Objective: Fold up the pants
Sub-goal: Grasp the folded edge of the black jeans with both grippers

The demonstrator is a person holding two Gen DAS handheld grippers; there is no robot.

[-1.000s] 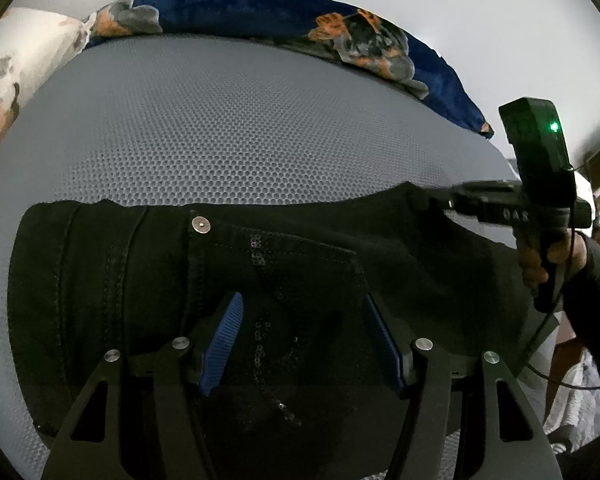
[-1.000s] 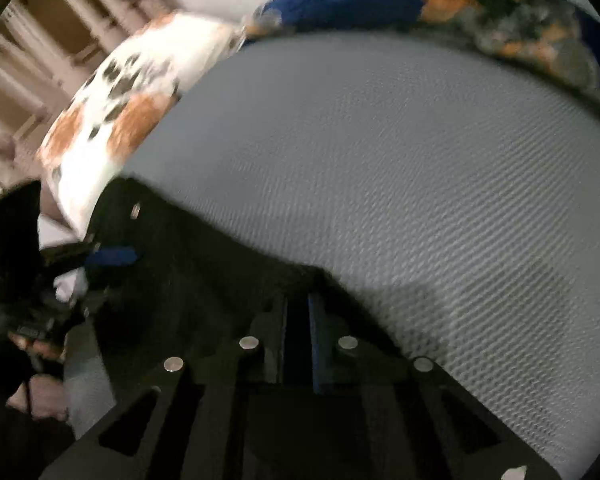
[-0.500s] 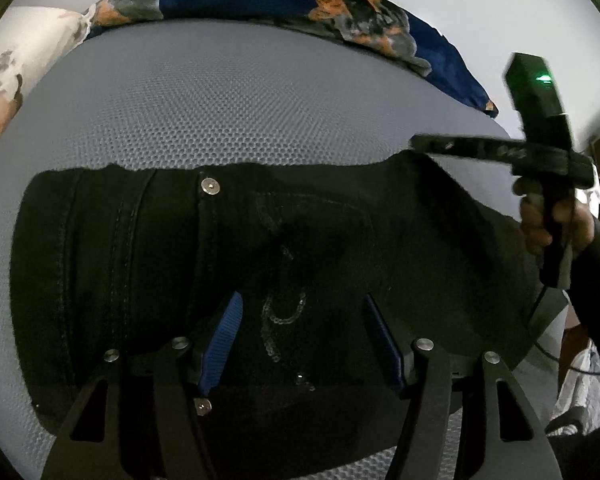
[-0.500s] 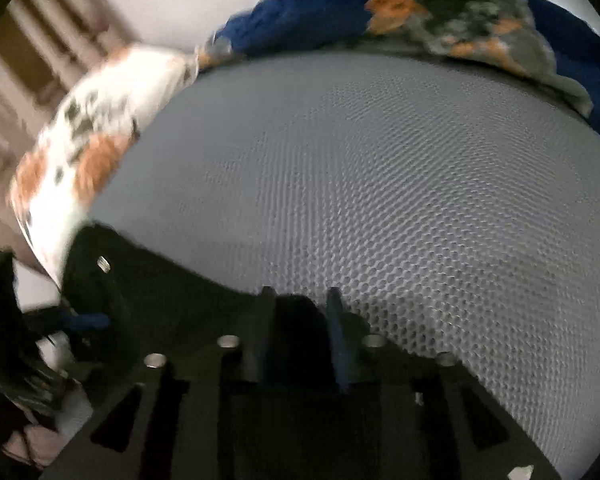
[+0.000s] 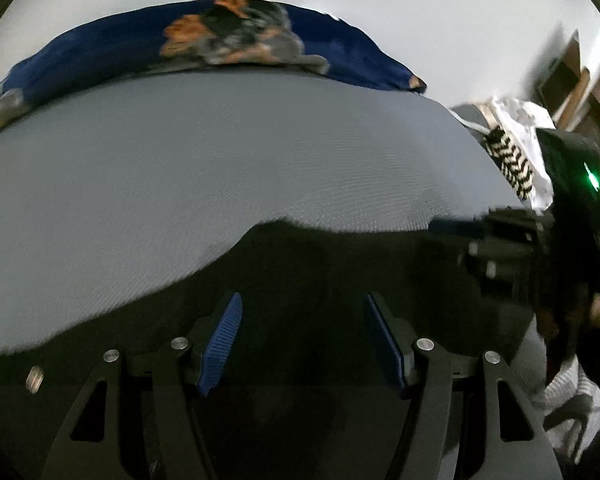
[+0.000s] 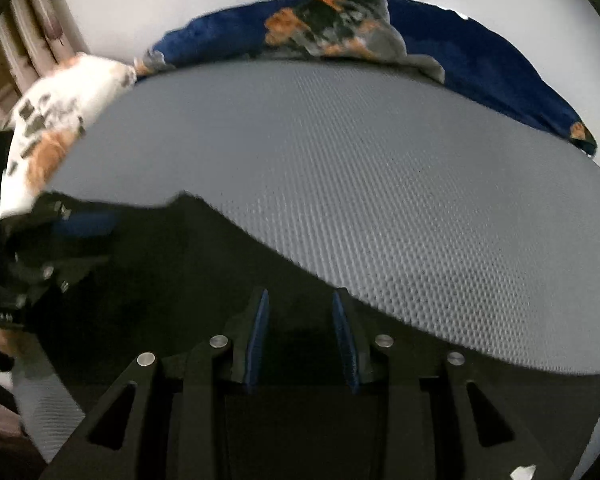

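Note:
Black pants (image 5: 320, 264) lie flat on a grey mesh bed cover (image 5: 220, 152). My left gripper (image 5: 303, 304) hovers over the dark cloth with its blue pads (image 5: 224, 340) wide apart and nothing pinched: open. At the right edge of the left wrist view a hand holds my right gripper (image 5: 460, 236) near the pants' far edge. In its own view the right gripper (image 6: 300, 296) is opening its jaws. The pants (image 6: 160, 264) lie under and between the fingers, which do not press on them. The left gripper (image 6: 84, 220) shows blurred at the left.
A dark blue flowered blanket (image 6: 460, 52) is bunched along the far edge of the bed. A white and orange patterned pillow (image 6: 56, 128) lies at the far left corner. Past the right edge are a pile of patterned laundry (image 5: 512, 148) and wooden furniture (image 5: 580, 88).
The right gripper's jaws, shut a second ago, now stand apart over the cloth. Both grippers have shifted sideways, and the waistband rivet has slid to the lower left of the left wrist view.

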